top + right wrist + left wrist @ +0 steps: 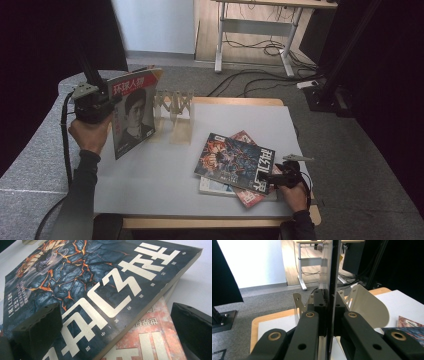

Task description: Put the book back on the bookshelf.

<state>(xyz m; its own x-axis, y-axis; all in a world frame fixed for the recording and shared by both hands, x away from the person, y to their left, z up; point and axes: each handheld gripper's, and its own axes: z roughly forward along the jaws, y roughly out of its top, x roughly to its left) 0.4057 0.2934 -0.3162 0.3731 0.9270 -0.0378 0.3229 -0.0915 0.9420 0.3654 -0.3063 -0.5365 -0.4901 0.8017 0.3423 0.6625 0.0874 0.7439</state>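
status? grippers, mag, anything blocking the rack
Left gripper shut on portrait magazine, held upright beside wooden rack. Right gripper open at dark magazine on the stack. Rack approach looks clear.

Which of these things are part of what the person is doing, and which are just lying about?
In the job:
- portrait magazine, clamped upright in left gripper
- wooden rack
- magazine pile, with right gripper open beside it

Lying about:
- desk
- floor cables

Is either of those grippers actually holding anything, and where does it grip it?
The left gripper is clamped on the edge of an upright magazine, near the wooden rack. The right gripper holds nothing, open at the dark magazine on the stack.
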